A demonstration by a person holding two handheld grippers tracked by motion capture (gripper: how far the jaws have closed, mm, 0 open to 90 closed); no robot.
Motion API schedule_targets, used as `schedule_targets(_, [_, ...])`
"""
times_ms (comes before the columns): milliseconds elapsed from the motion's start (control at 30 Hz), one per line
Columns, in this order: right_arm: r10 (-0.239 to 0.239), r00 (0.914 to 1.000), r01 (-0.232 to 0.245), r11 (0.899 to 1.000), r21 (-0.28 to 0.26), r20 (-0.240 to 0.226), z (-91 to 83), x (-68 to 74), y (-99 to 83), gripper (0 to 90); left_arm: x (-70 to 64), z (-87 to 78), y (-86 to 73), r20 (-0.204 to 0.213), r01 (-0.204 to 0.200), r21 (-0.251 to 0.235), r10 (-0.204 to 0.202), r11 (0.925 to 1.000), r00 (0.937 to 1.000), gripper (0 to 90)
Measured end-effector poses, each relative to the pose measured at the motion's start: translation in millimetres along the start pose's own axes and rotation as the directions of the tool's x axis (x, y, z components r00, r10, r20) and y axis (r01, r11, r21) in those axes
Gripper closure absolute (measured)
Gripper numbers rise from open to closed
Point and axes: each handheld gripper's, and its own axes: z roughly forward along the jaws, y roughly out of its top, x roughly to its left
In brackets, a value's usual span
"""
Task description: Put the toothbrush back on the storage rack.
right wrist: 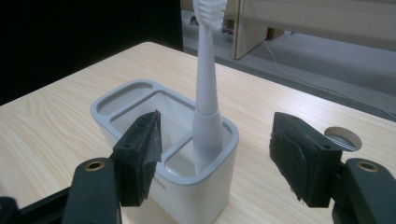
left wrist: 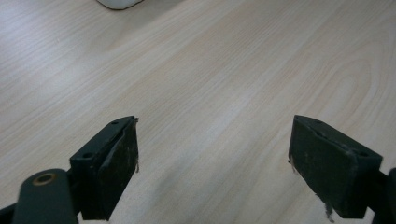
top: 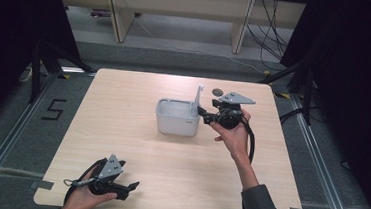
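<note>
A pale grey holder point(top: 176, 117) point(right wrist: 187, 154) with separate compartments stands near the table's middle. A white toothbrush point(top: 197, 99) point(right wrist: 205, 107) stands upright in its right-hand compartment, bristles up. My right gripper point(top: 204, 114) point(right wrist: 217, 156) is open just right of the holder, its jaws spread to either side of the brush without touching it. My left gripper point(top: 132, 186) point(left wrist: 212, 163) rests open near the table's front left edge, over bare wood, with nothing between its jaws.
A small round dark disc point(top: 217, 92) point(right wrist: 343, 138) lies on the light wooden table point(top: 121, 129) behind the right gripper. Beyond the far edge stand wooden furniture legs point(top: 118, 14) and loose cables point(top: 271, 36). Black curtains close both sides.
</note>
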Motion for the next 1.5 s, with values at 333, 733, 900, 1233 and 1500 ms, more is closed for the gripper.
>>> schedule_targets(333, [0.034,0.9993,-0.034,0.999,0.013,-0.016,-9.1,4.2,-6.9,34.1,-1.6,0.8,0.0,0.006,0.013,-0.015,-0.013,0.9998,0.9999,15.4])
schedule_targets(733, [0.002,1.0000,-0.002,1.000,0.019,0.000,-17.5,0.8,-10.9,33.6,-0.7,-1.4,1.1,-0.002,-0.017,0.007,0.017,0.9998,0.9999,15.4])
schedule_targets(900, [0.004,1.0000,-0.004,1.000,0.015,0.003,-20.3,-1.1,-13.7,33.2,-0.8,-1.6,1.1,-0.005,-0.016,0.006,0.016,0.9998,0.9999,15.4])
schedule_targets(1233, [0.022,0.9997,-0.021,0.999,0.037,-0.008,-23.1,1.8,-20.5,32.3,-0.8,-2.1,1.2,-0.008,-0.011,0.006,0.011,0.9999,0.9999,15.4])
schedule_targets(1500, [0.012,0.9998,-0.012,0.999,0.047,-0.016,-26.6,4.4,-24.7,31.3,-0.4,-2.9,1.5,-0.010,-0.016,0.008,0.016,0.9998,0.9998,15.4])
